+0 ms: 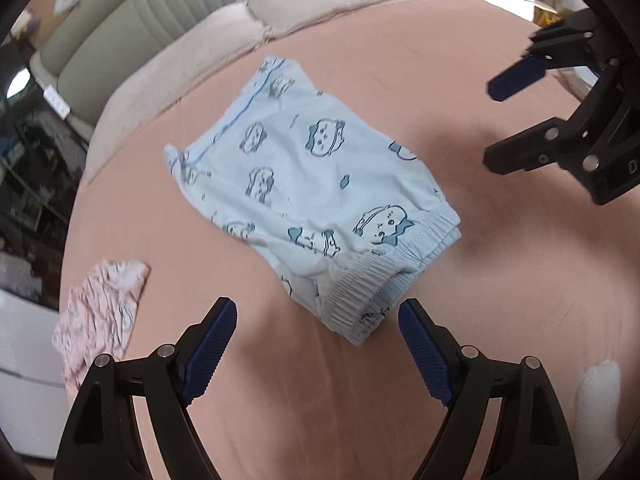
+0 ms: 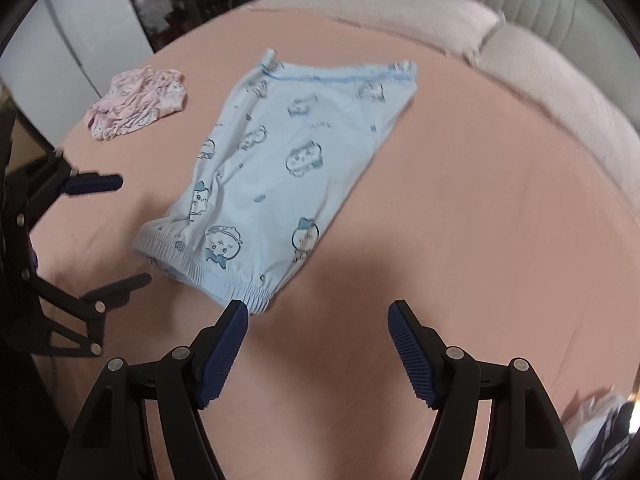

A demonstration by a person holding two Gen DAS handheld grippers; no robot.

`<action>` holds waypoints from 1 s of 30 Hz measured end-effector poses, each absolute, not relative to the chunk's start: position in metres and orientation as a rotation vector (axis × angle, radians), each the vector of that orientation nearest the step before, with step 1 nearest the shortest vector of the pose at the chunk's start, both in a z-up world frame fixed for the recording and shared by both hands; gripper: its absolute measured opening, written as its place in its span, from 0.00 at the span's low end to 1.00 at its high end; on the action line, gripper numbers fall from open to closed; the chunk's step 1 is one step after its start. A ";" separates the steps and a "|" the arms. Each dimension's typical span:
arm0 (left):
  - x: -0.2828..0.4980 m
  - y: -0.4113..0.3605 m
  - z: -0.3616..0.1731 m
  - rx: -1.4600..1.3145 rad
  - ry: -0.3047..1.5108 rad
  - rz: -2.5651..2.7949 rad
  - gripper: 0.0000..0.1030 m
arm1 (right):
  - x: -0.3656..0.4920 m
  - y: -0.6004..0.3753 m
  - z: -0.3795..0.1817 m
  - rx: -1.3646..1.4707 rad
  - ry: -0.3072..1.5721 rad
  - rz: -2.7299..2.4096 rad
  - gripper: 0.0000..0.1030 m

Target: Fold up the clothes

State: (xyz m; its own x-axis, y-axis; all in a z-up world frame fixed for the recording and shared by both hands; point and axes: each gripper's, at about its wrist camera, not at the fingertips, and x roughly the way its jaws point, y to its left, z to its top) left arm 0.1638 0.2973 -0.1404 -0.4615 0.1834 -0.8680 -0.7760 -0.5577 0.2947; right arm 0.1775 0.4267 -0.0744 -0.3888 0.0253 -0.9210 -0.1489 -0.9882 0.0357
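The light-blue printed cotton shorts [image 1: 312, 184], thin and limp, are being approached at the elastic waistband by the left claw [image 1: 316, 356] and right claw [image 2: 318, 354], both wide open and empty.

shorts [image 1: 316, 184]: thin printed cloth, ribbed waistband | sheet [image 1: 500, 280]: smooth matt fabric | pads [image 1: 208, 354]: ridged

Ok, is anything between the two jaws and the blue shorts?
Nothing visible. The blue shorts lie flat on the pink sheet, waistband nearest both open grippers, left and right. The pink garment sits off aside.
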 end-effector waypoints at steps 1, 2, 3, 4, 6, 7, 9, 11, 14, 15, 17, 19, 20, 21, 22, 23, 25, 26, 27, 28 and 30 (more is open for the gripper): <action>0.165 0.296 -0.141 -1.076 0.943 2.051 0.81 | 0.179 0.423 -0.075 -1.648 0.134 2.551 0.70; 0.166 0.295 -0.142 -1.050 0.948 2.046 0.81 | 0.181 0.418 -0.076 -1.621 0.098 2.573 0.70; 0.167 0.294 -0.143 -1.025 0.956 2.038 0.81 | 0.182 0.414 -0.077 -1.607 0.055 2.592 0.70; 0.167 0.294 -0.147 -1.004 0.972 2.024 0.81 | 0.183 0.410 -0.079 -1.593 0.012 2.610 0.70; 0.166 0.292 -0.154 -0.966 0.997 2.006 0.81 | 0.183 0.401 -0.083 -1.575 -0.129 2.620 0.70; 0.165 0.291 -0.158 -0.955 1.006 2.000 0.81 | 0.184 0.395 -0.087 -1.563 -0.234 2.613 0.70; 0.165 0.291 -0.165 -0.921 1.037 1.989 0.81 | 0.185 0.388 -0.094 -1.536 -0.397 2.595 0.70; 0.171 0.291 -0.171 -0.837 1.096 1.974 0.81 | 0.192 0.381 -0.101 -1.488 -0.580 2.571 0.70; 0.191 0.292 -0.183 -0.641 1.227 1.933 0.81 | 0.199 0.371 -0.112 -1.437 -0.789 2.539 0.70; 0.198 0.293 -0.187 -0.583 1.264 1.913 0.81 | 0.201 0.369 -0.116 -1.427 -0.851 2.528 0.70; 0.206 0.295 -0.195 -0.515 1.311 1.866 0.81 | 0.203 0.365 -0.126 -1.448 -0.931 2.516 0.70; 0.209 0.297 -0.202 -0.480 1.331 1.850 0.81 | 0.202 0.363 -0.135 -1.481 -0.960 2.511 0.70; 0.210 0.298 -0.203 -0.467 1.334 1.845 0.81 | 0.202 0.362 -0.139 -1.490 -0.972 2.507 0.70; 0.208 0.298 -0.202 -0.464 1.321 1.850 0.81 | 0.202 0.360 -0.141 -1.487 -0.993 2.505 0.70; 0.206 0.298 -0.201 -0.459 1.313 1.855 0.81 | 0.202 0.358 -0.144 -1.484 -1.014 2.504 0.70; 0.204 0.297 -0.200 -0.446 1.317 1.863 0.81 | 0.201 0.355 -0.146 -1.481 -1.036 2.503 0.70; 0.201 0.297 -0.199 -0.423 1.327 1.873 0.81 | 0.205 0.346 -0.151 -1.459 -1.108 2.510 0.70; 0.201 0.296 -0.199 -0.413 1.339 1.865 0.81 | 0.207 0.342 -0.153 -1.448 -1.144 2.512 0.70; 0.203 0.295 -0.200 -0.391 1.363 1.856 0.81 | 0.208 0.339 -0.157 -1.428 -1.199 2.504 0.70; 0.204 0.293 -0.202 -0.369 1.387 1.847 0.81 | 0.209 0.335 -0.161 -1.407 -1.254 2.494 0.70; 0.205 0.290 -0.205 -0.334 1.431 1.827 0.81 | 0.208 0.330 -0.171 -1.385 -1.354 2.466 0.70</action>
